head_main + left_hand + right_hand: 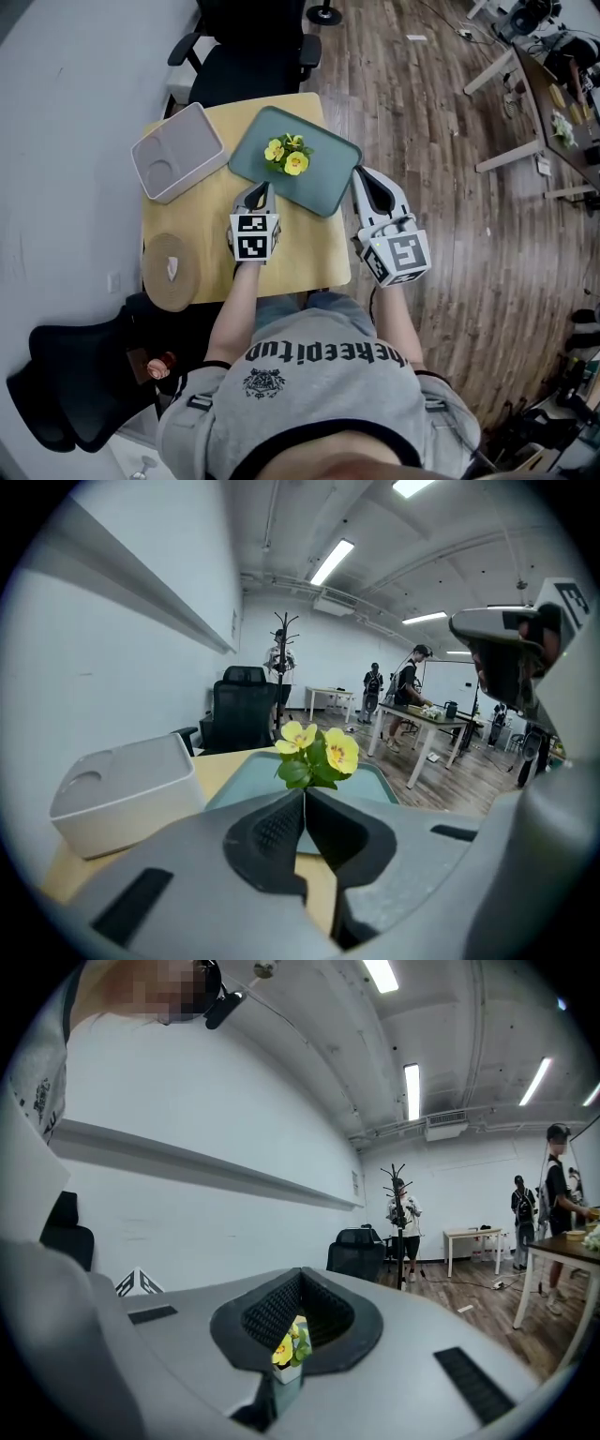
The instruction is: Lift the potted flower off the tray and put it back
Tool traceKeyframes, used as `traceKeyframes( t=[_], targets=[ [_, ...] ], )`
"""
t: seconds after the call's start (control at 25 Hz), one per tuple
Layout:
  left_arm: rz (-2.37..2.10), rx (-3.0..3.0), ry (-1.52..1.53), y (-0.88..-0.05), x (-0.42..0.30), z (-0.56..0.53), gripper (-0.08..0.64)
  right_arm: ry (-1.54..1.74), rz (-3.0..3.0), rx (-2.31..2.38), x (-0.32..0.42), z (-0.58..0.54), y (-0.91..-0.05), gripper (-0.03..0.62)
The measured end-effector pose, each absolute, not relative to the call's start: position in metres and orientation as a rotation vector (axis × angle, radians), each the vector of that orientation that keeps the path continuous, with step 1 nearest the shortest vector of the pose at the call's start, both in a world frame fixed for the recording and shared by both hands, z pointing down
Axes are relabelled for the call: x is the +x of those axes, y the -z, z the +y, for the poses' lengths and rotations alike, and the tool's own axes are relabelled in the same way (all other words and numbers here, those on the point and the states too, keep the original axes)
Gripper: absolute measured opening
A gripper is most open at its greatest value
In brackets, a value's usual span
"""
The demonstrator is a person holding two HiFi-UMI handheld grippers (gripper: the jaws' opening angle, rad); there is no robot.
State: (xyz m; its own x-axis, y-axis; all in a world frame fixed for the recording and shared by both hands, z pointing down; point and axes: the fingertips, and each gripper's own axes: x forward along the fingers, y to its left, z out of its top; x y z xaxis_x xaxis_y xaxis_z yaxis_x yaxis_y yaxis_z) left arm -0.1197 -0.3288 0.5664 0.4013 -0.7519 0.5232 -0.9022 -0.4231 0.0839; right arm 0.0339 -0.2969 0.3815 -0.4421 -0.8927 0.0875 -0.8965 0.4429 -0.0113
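I logged:
- Grey compartment box (pixel 192 136): far left.
- Left gripper (pixel 265 186): jaws closed, empty, by the teal tray (pixel 326 184).
- Potted flower (pixel 288 156): yellow blooms, standing on the tray.
- Right gripper (pixel 360 172): jaws closed, empty.
- Sweatshirt (pixel 319 398): print partly read "keepitup".

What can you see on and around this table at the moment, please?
table: one, yellow wood, centre of the head view
tray: one, teal, table's far right
potted flower: one, yellow blooms, on the tray
divided container: one, pale grey, table's far left
round disc: one, tan, table's near-left corner
office chair: one, black, beyond the table
second chair: one, black, floor at near left
people: several, distant, by desks
left gripper: one, grey, shut, at tray's near edge
right gripper: one, grey, shut, beside tray's right edge
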Motion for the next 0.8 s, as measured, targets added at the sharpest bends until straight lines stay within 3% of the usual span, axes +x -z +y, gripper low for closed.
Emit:
traceKeyframes(
  t=[0.8],
  targets=[
    [-1.73,2.441,-0.196,-0.398,-0.123,-0.281,0.009,0.063,-2.767,1.545,0.042,-0.264,-0.331,0.003]
  ],
)
